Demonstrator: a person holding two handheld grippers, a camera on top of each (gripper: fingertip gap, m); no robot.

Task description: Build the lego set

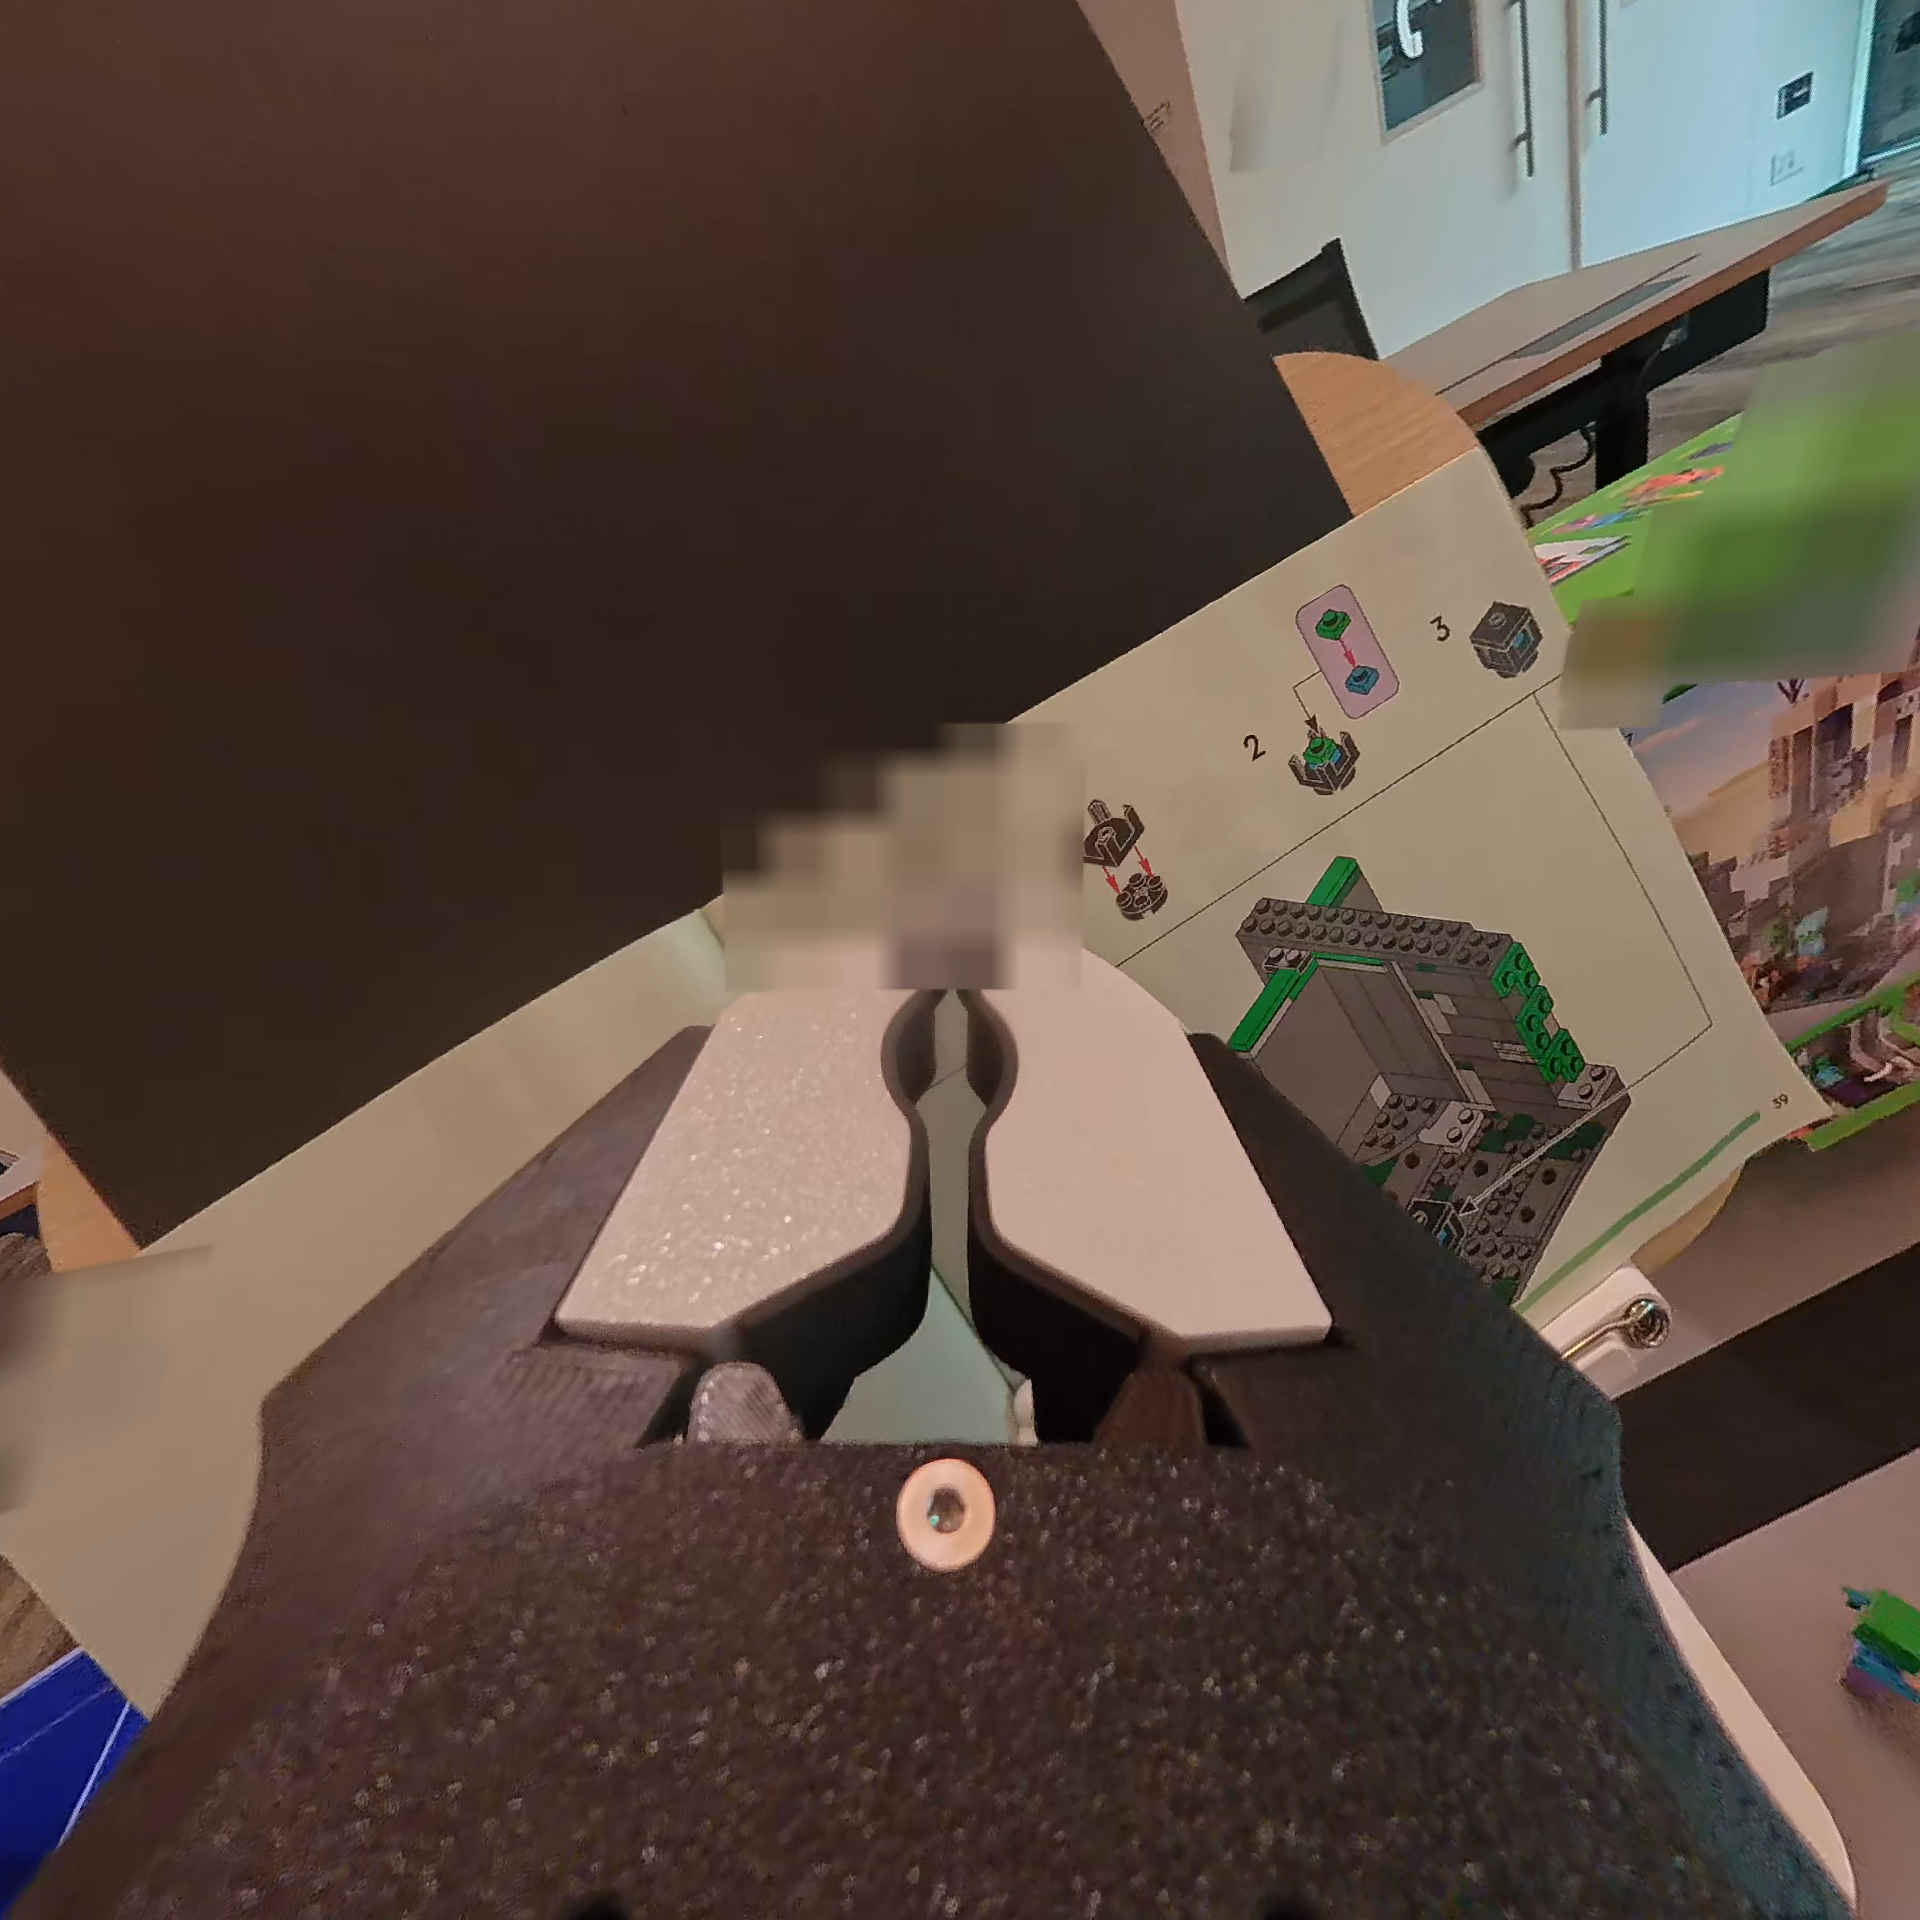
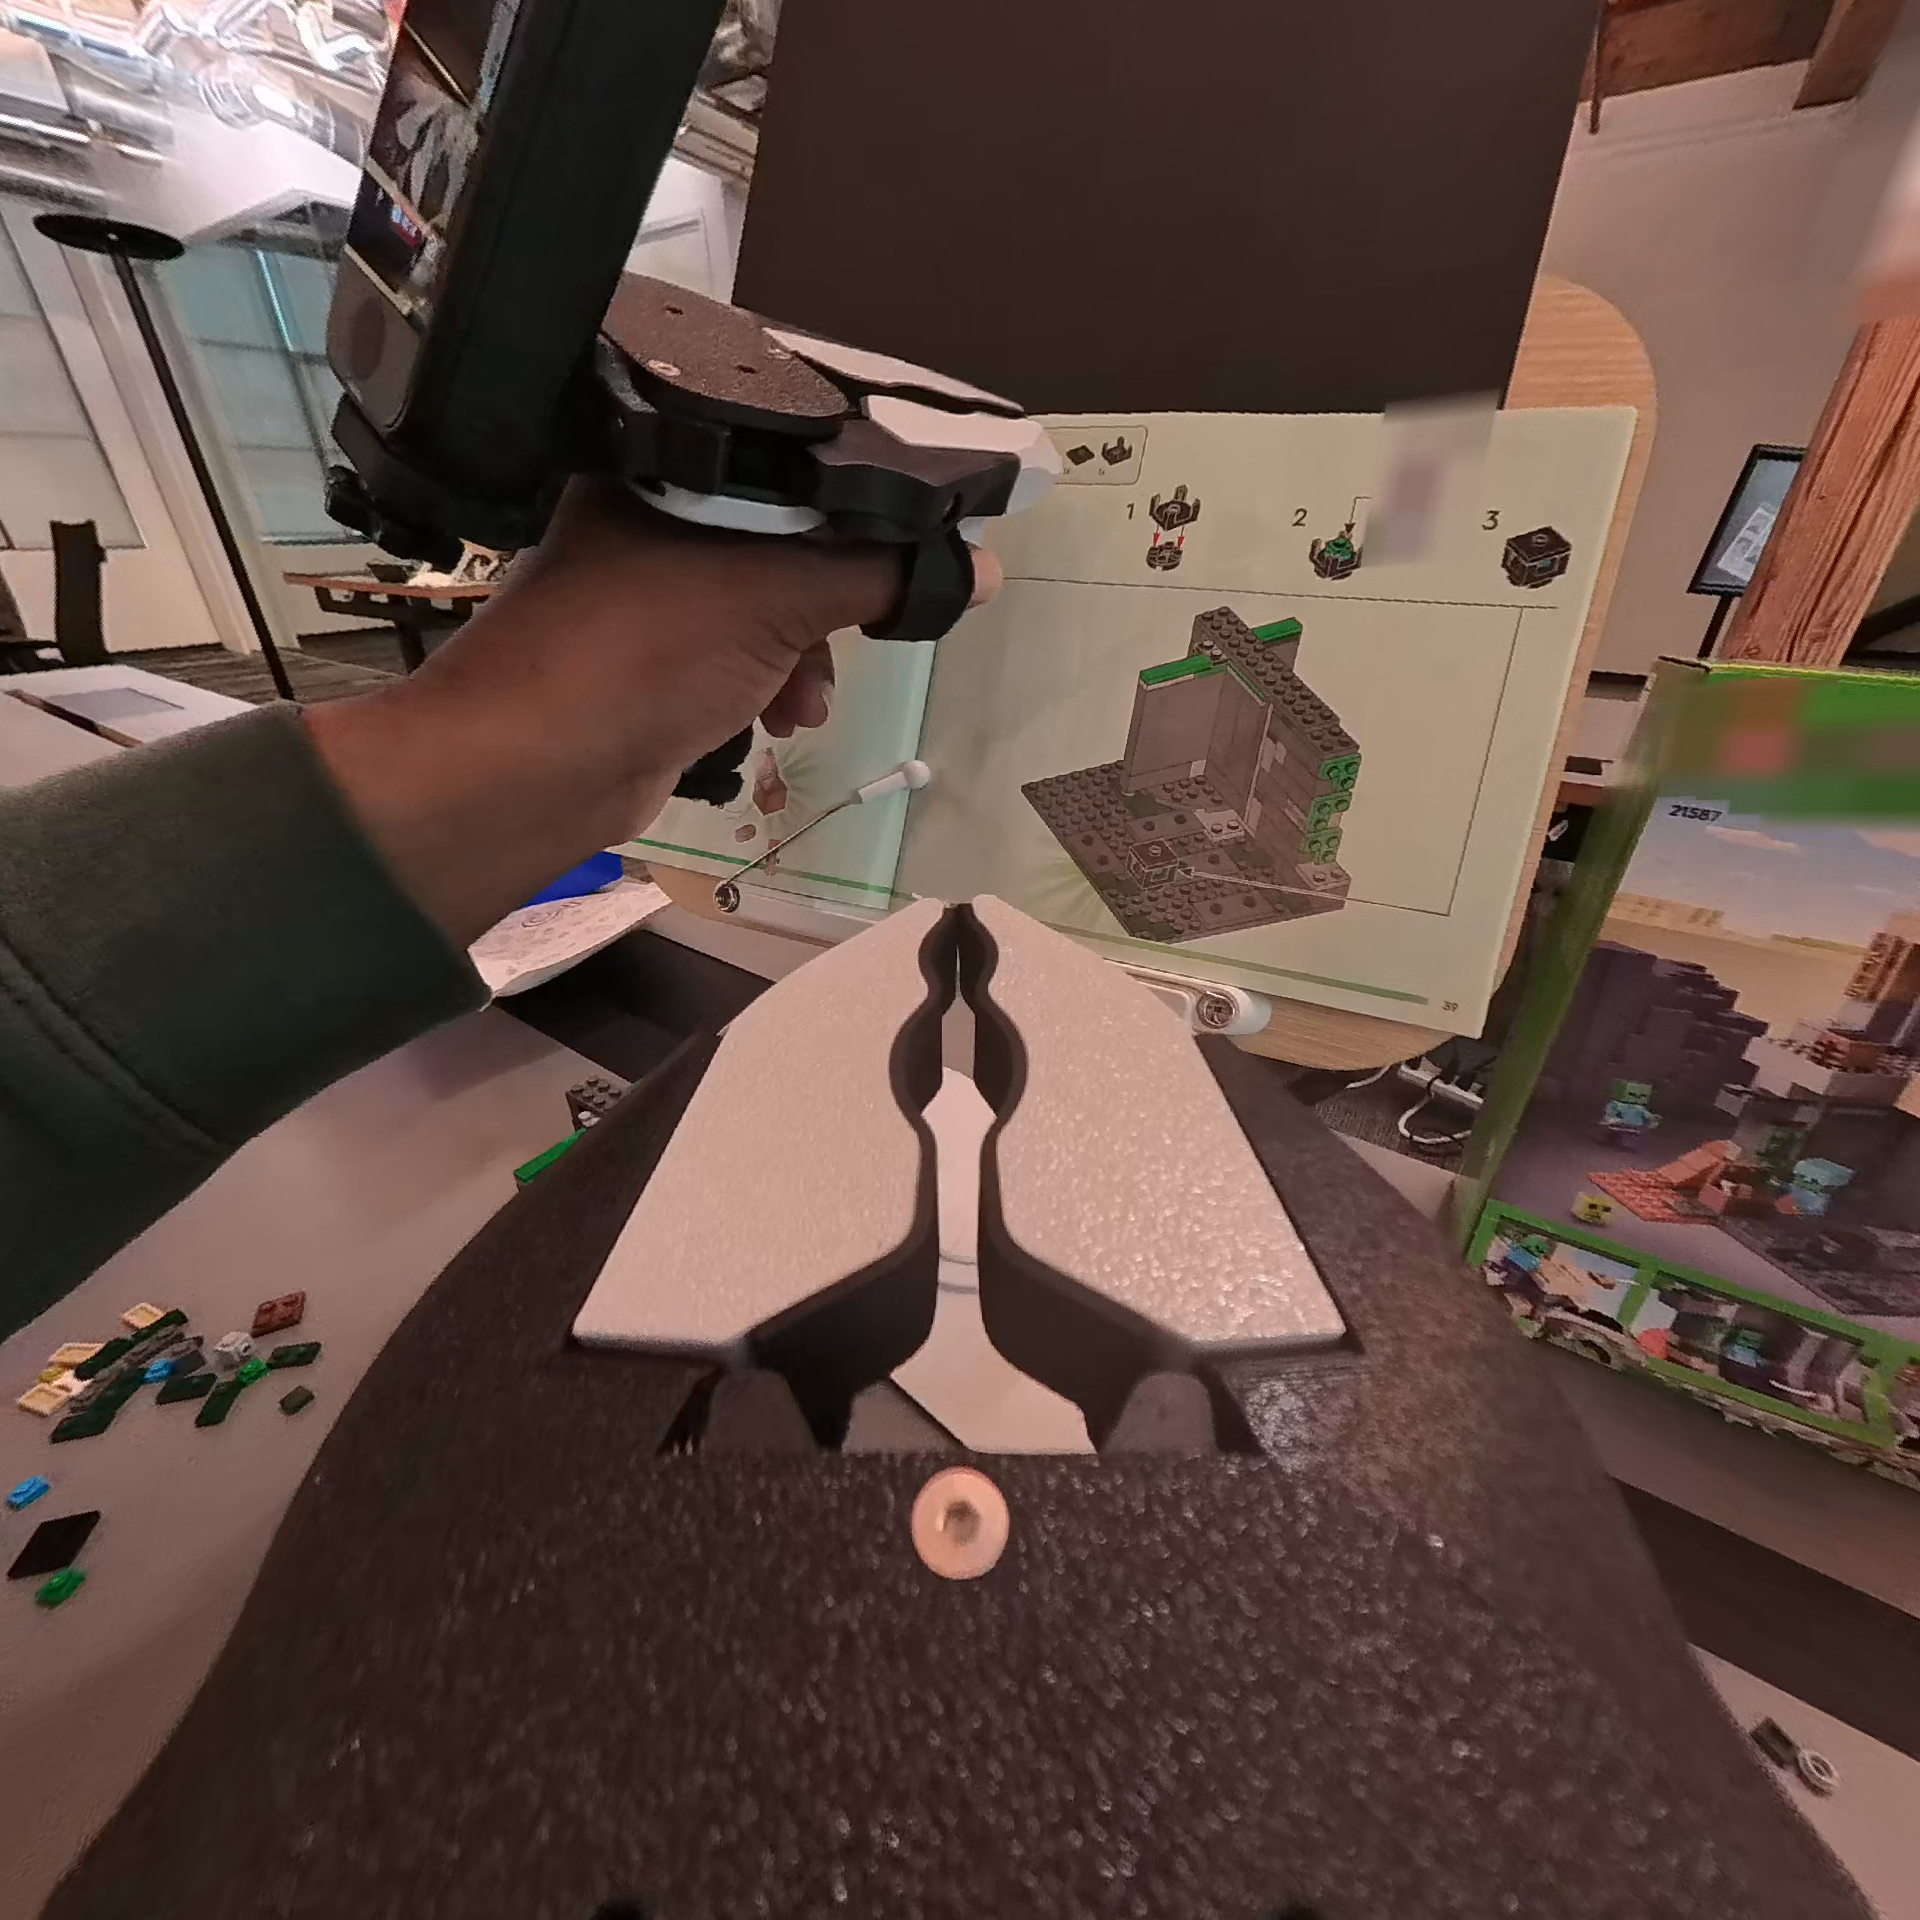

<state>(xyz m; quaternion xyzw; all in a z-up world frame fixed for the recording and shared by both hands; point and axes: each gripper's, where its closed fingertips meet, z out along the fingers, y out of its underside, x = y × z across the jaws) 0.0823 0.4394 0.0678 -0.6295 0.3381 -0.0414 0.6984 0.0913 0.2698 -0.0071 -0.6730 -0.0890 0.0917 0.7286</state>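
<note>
The open instruction booklet stands on a wooden stand and shows a grey and green build. A hand holds my left gripper at the booklet's top edge, near the fold. In the left wrist view my left gripper is shut against the booklet; a mosaic patch hides whether it pinches a page. My right gripper is shut and empty, held above the table in front of the booklet. Loose Lego pieces lie at the left. A dark grey and green build peeks out beside my right gripper.
The Lego box stands at the right, close to the stand; it also shows in the left wrist view. A dark panel rises behind the booklet. Small pieces lie at the near right. A few coloured pieces lie on the table.
</note>
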